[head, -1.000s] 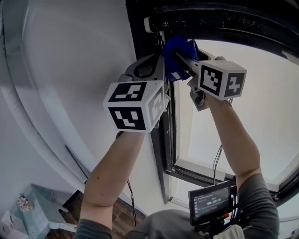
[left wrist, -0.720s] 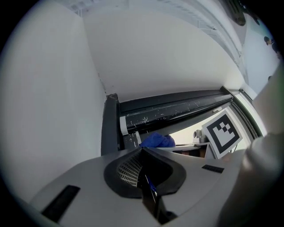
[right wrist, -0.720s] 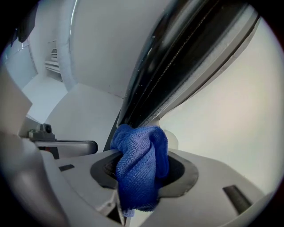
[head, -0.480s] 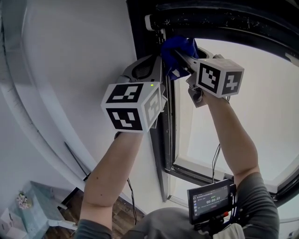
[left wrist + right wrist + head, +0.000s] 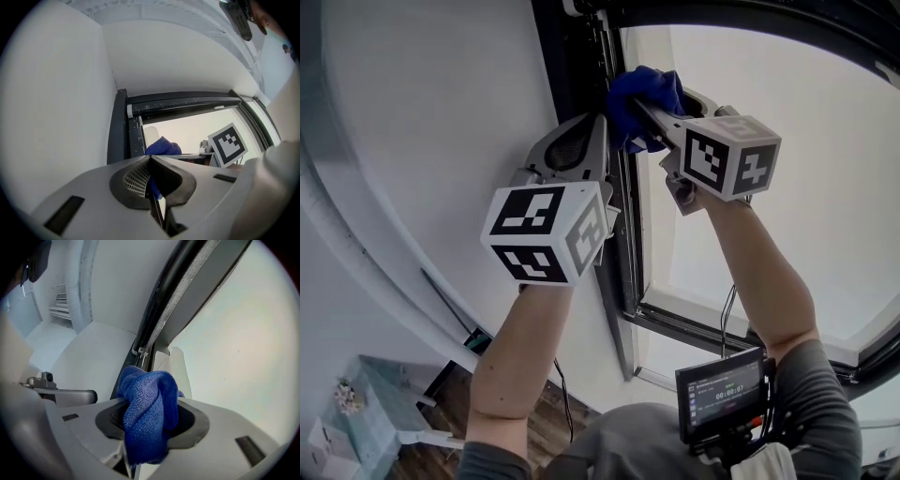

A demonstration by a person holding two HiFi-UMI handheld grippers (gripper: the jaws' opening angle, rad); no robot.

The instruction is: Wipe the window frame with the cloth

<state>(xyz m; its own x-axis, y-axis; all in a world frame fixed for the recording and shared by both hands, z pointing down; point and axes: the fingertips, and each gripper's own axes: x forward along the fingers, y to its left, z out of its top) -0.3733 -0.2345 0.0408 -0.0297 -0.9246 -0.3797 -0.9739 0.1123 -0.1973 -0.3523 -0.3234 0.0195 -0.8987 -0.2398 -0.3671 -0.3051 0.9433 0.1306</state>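
Blue cloth (image 5: 642, 98) lower on window frame (image 5: 623, 246) than before, bunched in clamping right gripper (image 5: 150, 425) jaws, left gripper (image 5: 150, 159) jaws together

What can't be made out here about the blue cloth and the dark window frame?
- Head view: whether the blue woven cloth touches the black window frame, hidden by the cloth itself and the right gripper.
- Head view: text on the small black screen, too small.
- All views: outdoors, glass washed out white.

Right gripper (image 5: 654, 118) holds blue cloth (image 5: 639, 94) against the window frame (image 5: 579, 75).
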